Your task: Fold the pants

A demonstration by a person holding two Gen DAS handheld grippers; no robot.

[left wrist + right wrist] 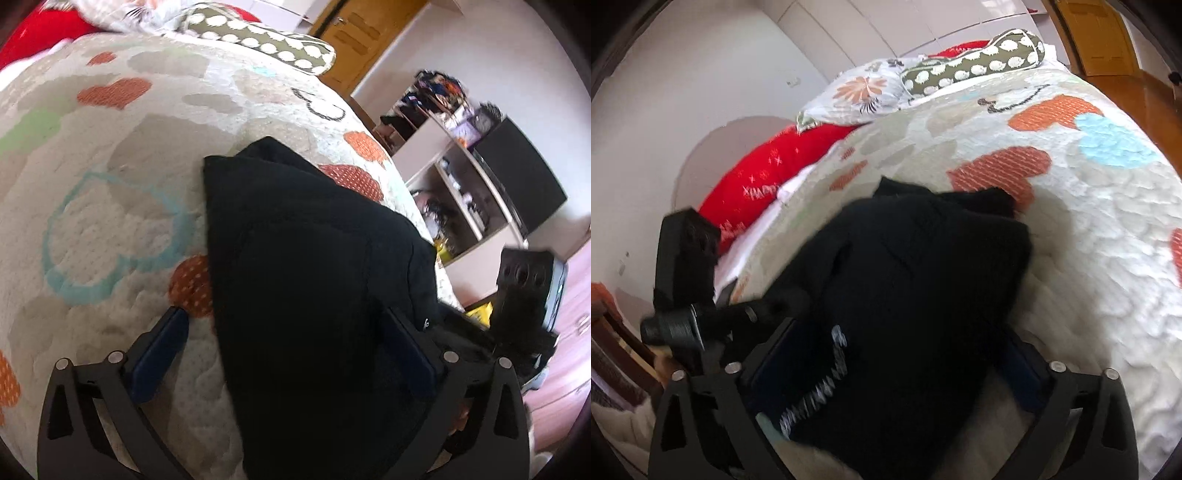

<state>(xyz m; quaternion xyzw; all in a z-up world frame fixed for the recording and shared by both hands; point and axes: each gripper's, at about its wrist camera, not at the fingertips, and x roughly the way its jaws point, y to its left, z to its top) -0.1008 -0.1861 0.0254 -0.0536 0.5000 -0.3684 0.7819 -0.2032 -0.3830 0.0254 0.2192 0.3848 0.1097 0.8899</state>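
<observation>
- A home bedroom: a bed [1089, 229] with a heart-patterned quilt and pillows [857, 92].
- Cluttered shelves [454, 162], apparently a TV [524, 177], wooden door [351, 33].

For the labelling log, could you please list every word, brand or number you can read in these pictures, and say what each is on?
Nothing can be read for certain.
Black pants: white print, too blurred to read.
Red pillow: white lettering, too blurred to read.
Bedspread: dark curly script, too distorted to read.
</observation>
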